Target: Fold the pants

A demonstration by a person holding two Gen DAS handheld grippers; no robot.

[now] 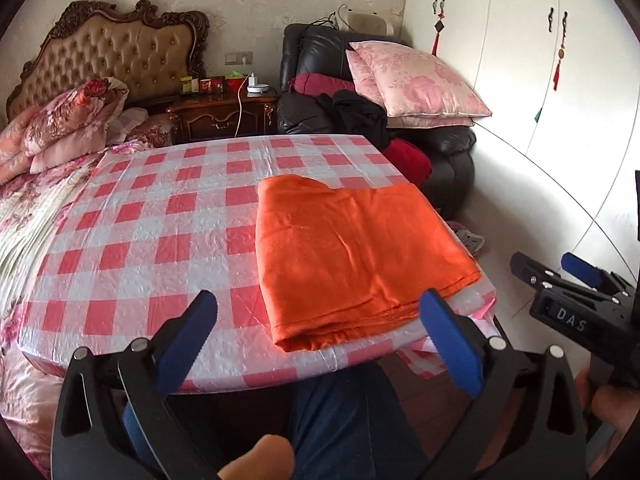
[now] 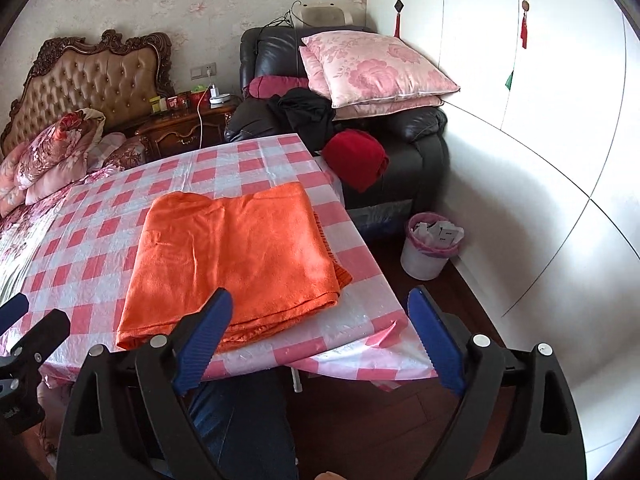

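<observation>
1. while the orange pants [image 1: 356, 256] lie folded into a flat rectangle at the near right corner of the checkered counter [image 1: 160, 216], the folding looks all but done.
2. the left hand-held gripper [image 1: 320, 328] hangs spread wide and empty just short of the near fold; the right hand-held gripper [image 2: 320, 320] is likewise agape, holding nothing.
3. any next move, i judge, calls for one more fold from the near edge, or simply backing away.
</observation>
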